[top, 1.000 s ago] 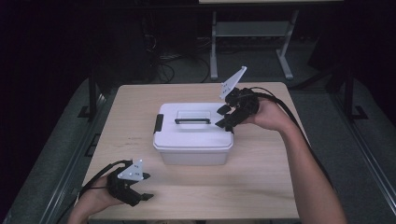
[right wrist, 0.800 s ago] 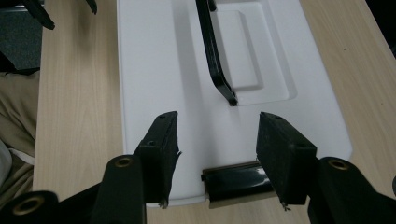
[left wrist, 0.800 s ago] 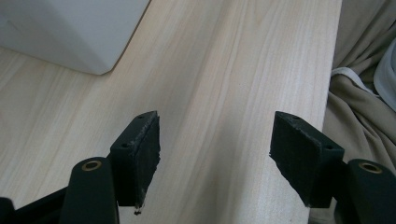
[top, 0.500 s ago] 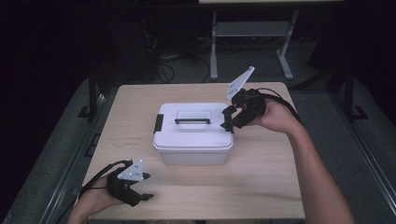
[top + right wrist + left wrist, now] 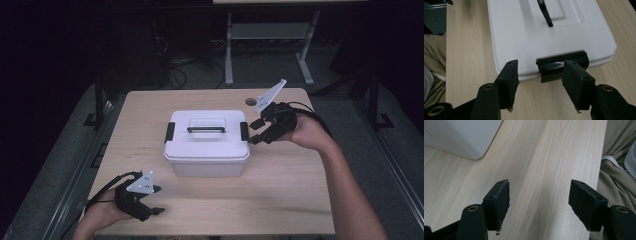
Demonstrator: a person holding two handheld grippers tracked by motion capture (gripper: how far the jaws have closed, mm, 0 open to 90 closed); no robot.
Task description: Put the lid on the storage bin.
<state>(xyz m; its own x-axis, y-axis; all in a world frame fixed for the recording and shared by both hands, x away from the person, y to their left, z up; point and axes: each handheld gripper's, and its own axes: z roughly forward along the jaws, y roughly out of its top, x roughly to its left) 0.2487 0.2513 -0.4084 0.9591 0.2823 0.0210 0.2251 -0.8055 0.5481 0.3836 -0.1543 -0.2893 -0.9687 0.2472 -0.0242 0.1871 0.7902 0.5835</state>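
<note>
Compared with the earlier pictures, the right gripper (image 5: 256, 131) has moved a little away from the top of the white plastic storage box (image 5: 207, 144) and now sits at the box's right end, at the level of the latch. The box, the table and the left gripper (image 5: 151, 202) are in the same place as before.

The rectangular light wooden table (image 5: 280, 200) carries the box at its middle, with the black carry handle (image 5: 206, 129) lying flat on the lid, so both short ends are free to reach. In the right gripper view the black latch clip (image 5: 562, 65) on the lid edge lies just in front of the jaws, partly between them. The jaws stand moderately wide and hold nothing; probably they are lined up to work this clip. The left gripper rests at the near left corner of the table, well apart from the box, its jaws open over bare wood, seemingly waiting.
</note>
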